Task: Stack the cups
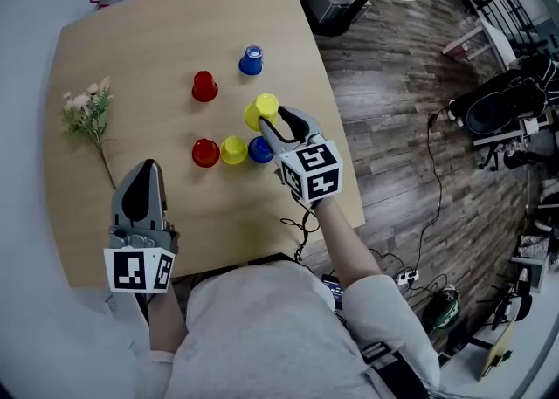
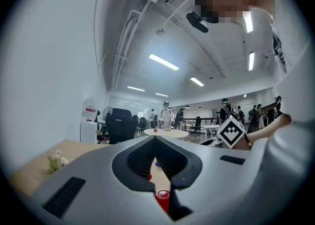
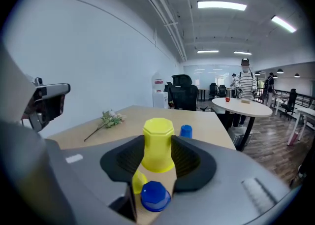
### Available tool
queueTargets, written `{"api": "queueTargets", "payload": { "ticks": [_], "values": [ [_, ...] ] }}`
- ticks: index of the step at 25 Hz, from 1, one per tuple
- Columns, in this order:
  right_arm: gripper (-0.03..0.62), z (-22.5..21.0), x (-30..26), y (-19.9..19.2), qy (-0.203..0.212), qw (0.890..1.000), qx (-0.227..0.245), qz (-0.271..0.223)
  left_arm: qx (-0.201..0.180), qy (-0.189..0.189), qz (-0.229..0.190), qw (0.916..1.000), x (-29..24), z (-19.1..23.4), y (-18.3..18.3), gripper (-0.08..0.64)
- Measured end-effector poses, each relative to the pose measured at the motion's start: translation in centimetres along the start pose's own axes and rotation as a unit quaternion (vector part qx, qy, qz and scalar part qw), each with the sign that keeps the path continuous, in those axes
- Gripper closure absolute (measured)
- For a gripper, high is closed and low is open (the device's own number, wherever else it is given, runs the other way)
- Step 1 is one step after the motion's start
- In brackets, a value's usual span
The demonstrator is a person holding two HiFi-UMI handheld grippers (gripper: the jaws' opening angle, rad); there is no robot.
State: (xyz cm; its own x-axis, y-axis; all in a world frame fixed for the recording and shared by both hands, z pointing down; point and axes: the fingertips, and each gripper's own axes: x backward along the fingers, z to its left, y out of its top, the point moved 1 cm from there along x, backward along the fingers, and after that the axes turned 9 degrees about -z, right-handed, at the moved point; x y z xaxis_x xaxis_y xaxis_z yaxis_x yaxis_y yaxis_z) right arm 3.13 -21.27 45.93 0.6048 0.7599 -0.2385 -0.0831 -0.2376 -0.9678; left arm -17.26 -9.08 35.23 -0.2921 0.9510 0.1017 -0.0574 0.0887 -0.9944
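My right gripper (image 1: 275,120) is shut on an upturned yellow cup (image 1: 261,111) and holds it above the wooden table (image 1: 131,57). In the right gripper view that yellow cup (image 3: 158,143) sits squarely between the two pads. Just below it stand a blue cup (image 3: 155,195) and another yellow cup (image 3: 137,181). On the table these form a row: red cup (image 1: 205,153), yellow cup (image 1: 233,150), blue cup (image 1: 259,151). Further back are a second red cup (image 1: 203,86) and a second blue cup (image 1: 251,60). My left gripper (image 1: 146,168) is shut and empty near the front left.
A sprig of pale flowers (image 1: 89,113) lies at the table's left side. The table's right edge (image 1: 336,118) drops to a wood floor with cables. A round table (image 3: 241,106) and standing people are far behind.
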Motion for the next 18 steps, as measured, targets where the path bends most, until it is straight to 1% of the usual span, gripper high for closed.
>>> {"api": "queueTargets", "payload": {
  "ticks": [5,8,13,18],
  "values": [
    [0.411,5.5,0.2,-1.1,0.039,0.999,0.001,0.017,0.003,-0.014,-0.001,0.9999,0.8,-0.2,0.2,0.552],
    [0.411,7.8,-0.6,-2.3,0.048,0.998,0.006,0.031,0.003,-0.016,-0.002,0.9999,1.3,0.4,0.2,0.552],
    [0.411,9.7,-1.7,-3.7,0.050,0.997,0.018,0.050,0.002,-0.008,-0.001,1.0000,2.4,1.8,0.4,0.552],
    [0.410,10.3,-2.2,-4.5,0.042,0.997,0.031,0.061,0.004,-0.002,0.000,1.0000,3.2,2.9,0.3,0.554]
  ]
}}
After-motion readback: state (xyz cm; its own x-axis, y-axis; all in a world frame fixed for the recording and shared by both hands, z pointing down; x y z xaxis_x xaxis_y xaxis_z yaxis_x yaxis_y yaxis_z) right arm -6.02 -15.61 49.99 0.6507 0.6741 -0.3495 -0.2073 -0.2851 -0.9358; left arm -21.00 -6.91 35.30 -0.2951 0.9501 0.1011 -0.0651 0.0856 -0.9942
